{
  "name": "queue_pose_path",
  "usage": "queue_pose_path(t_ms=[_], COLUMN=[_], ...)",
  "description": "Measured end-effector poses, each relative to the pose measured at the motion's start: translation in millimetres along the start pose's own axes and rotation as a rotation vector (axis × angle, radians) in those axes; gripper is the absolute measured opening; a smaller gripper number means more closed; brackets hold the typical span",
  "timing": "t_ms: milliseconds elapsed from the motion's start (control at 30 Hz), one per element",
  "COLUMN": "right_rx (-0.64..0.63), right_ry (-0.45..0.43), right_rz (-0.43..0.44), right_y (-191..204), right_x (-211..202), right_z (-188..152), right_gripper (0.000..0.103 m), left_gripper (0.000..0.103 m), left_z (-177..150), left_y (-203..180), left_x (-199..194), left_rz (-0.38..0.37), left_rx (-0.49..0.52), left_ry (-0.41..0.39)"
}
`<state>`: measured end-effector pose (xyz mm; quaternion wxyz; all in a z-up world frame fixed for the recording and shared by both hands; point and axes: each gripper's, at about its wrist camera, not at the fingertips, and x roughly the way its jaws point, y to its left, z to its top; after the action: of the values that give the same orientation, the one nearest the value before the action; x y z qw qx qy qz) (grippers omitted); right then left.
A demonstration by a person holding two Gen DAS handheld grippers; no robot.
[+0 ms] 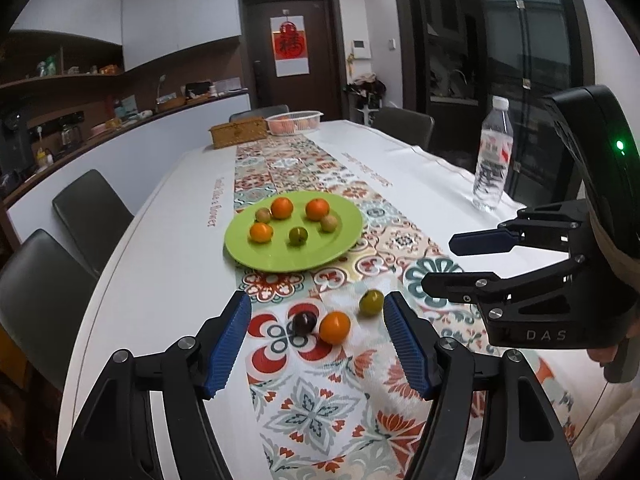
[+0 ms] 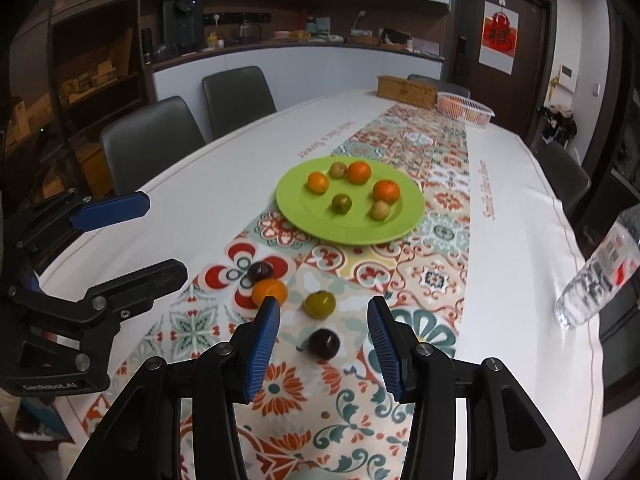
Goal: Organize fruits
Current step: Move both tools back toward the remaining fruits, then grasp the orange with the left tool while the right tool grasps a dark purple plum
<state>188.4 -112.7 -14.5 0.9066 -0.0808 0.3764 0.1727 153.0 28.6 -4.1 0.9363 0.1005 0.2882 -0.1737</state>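
Six fruits already sit on the green plate near the middle of the table's patterned runner, while four remain loose on the runner toward the near end: an orange, a green fruit and two dark plums, all small, round and smooth. The left gripper stands wide and empty over the orange, and the right gripper, narrower, is parted and empty around the nearer plum.

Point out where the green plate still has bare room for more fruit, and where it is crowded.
Green plate: its near half toward the grippers is bare, below the green fruit. The far half is crowded with three oranges.
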Motion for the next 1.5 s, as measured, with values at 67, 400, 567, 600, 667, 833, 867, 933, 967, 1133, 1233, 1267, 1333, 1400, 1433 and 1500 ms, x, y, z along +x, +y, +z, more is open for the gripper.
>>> queue_pose_path(t_ms=[67, 400, 567, 600, 667, 833, 867, 933, 967, 1133, 1233, 1267, 1333, 1400, 1433, 1500], right_rx=[0.007, 0.049, 0.058, 0.059, 0.061, 0.067, 0.07, 0.076, 0.078, 0.084, 0.088, 0.088, 0.09, 0.09, 0.09, 0.092], right_ry=[0.016, 0.109, 0.14, 0.143, 0.152, 0.175, 0.176, 0.178, 0.178, 0.173, 0.173, 0.175, 0.176, 0.178, 0.179, 0.177], right_rz=[-0.001, 0.011, 0.02, 0.022, 0.027, 0.037, 0.036, 0.034, 0.035, 0.038, 0.04, 0.041, 0.041, 0.048, 0.051, 0.054], right_y=[0.3, -2.7, -2.1, -1.8, -0.8, -0.9, -1.4, -3.3, -3.9, -5.5, -6.6, -6.7, -7.6, -8.5, -8.6, -9.0], right_x=[4.0, 32.7, 45.0, 46.5, 50.6, 61.4, 62.7, 65.0, 65.8, 68.6, 70.2, 71.1, 72.8, 74.1, 74.9, 75.5], right_z=[-3.5, -21.3, -27.0, -28.0, -29.5, -32.7, -32.8, -32.5, -32.3, -31.3, -30.8, -30.5, -30.0, -29.8, -29.5, -29.1], right_gripper=[0.047, 0.047, 0.047, 0.047, 0.047, 0.047, 0.047, 0.047, 0.046, 0.046, 0.044, 0.043, 0.042, 0.038, 0.037, 0.037], left_gripper=[0.068, 0.067, 0.064, 0.062, 0.06, 0.052, 0.051, 0.05, 0.049, 0.047, 0.046, 0.044, 0.043, 0.043, 0.043, 0.043], left_z=[-3.5, -23.0, -29.0, -29.6, -30.8, -31.2, -30.8, -30.4, -30.2, -30.8, -31.6, -31.6, -31.4, -31.4, -31.2, -30.0], left_y=[0.1, -3.0, -2.3, -2.4, -2.3, -0.4, 0.0, 0.4, 0.6, 0.7, 1.9, 2.4, 3.2, 3.1, 3.1, 3.1], left_x=[3.9, 34.6, 49.7, 52.3, 58.2, 73.1, 76.2, 81.1, 84.1, 94.6, 100.6, 101.8, 104.5, 106.5, 107.2, 108.9], left_rz=[-0.01, -0.067, -0.12, -0.124, -0.134, -0.159, -0.165, -0.174, -0.178, -0.185, -0.181, -0.181, -0.177, -0.176, -0.177, -0.179], left_rx=[0.01, 0.078, 0.101, 0.107, 0.118, 0.129, 0.128, 0.126, 0.125, 0.126, 0.121, 0.119, 0.116, 0.117, 0.118, 0.117], left_ry=[0.007, 0.077, 0.109, 0.116, 0.128, 0.153, 0.16, 0.17, 0.176, 0.201, 0.216, 0.221, 0.228, 0.231, 0.232, 0.231])
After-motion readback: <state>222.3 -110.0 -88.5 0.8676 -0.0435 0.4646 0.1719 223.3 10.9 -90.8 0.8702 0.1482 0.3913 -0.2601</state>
